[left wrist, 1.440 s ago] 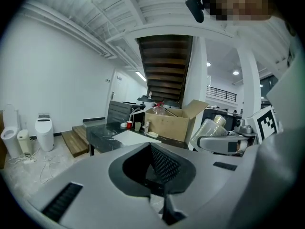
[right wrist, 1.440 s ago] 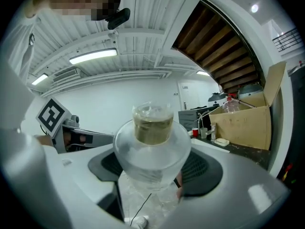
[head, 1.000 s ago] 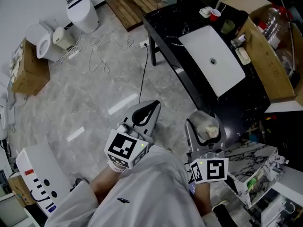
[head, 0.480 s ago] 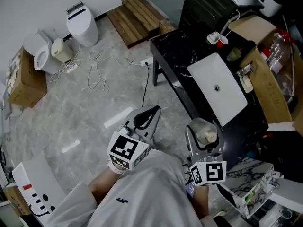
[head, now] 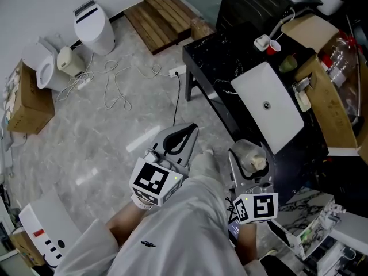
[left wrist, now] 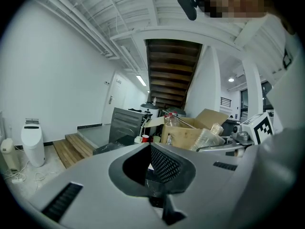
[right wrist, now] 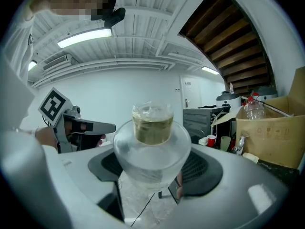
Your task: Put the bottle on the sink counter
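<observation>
A clear plastic bottle [head: 252, 157] with a yellowish cap [right wrist: 152, 123] stands upright between the jaws of my right gripper [head: 248, 148], which is shut on its body [right wrist: 151, 162]. It hangs above the floor, just short of the near edge of the black sink counter [head: 218, 56]. The counter's white basin [head: 270, 111] lies beyond it. My left gripper [head: 190, 130] is to the bottle's left over the floor. Its jaws meet at the tips and hold nothing [left wrist: 152, 151].
A red cup [head: 275, 46] and a soap dish [head: 302, 99] sit on the counter, with a cardboard box [head: 330, 96] of bottles behind it. White toilets [head: 92, 22], loose cables [head: 115, 85], a wooden platform [head: 164, 13] and another box [head: 26, 105] occupy the floor at left.
The person has stepped toward the counter, and a foot now shows between the grippers. Both grippers keep their hold and stay in nearly the same place in the view.
</observation>
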Demonstrator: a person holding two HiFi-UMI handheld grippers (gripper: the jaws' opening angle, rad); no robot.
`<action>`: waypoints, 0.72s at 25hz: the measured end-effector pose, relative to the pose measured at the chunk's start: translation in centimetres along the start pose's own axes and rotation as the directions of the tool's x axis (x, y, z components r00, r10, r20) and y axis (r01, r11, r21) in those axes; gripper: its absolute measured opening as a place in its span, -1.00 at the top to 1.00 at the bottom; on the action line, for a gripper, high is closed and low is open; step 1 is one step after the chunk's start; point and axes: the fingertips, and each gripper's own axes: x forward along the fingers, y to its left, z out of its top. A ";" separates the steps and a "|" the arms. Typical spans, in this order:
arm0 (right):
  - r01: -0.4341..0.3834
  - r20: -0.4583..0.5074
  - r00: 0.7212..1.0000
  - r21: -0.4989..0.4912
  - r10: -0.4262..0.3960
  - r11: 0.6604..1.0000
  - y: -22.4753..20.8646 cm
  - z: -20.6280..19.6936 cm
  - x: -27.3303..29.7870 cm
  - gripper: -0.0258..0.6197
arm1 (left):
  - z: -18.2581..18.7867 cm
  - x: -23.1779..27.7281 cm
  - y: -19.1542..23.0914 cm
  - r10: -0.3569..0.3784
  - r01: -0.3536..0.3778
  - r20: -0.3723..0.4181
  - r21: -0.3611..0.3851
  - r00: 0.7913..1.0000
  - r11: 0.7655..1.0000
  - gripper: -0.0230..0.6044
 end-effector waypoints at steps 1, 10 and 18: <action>0.002 -0.002 1.000 0.004 -0.002 1.000 -0.2 -0.1 0.4 -0.15 | 0.1 0.3 0.2 0.000 0.000 -0.002 0.002 1.000 1.000 0.91; -0.035 -0.015 0.999 0.019 0.036 0.999 -2.2 0.0 6.1 -0.15 | 0.2 4.2 3.6 0.018 -0.018 -0.038 0.000 0.999 1.000 0.91; -0.039 -0.009 0.999 0.044 0.040 0.998 -5.8 1.6 13.6 -0.15 | 2.0 11.3 8.2 0.020 -0.019 -0.064 0.010 0.998 1.000 0.91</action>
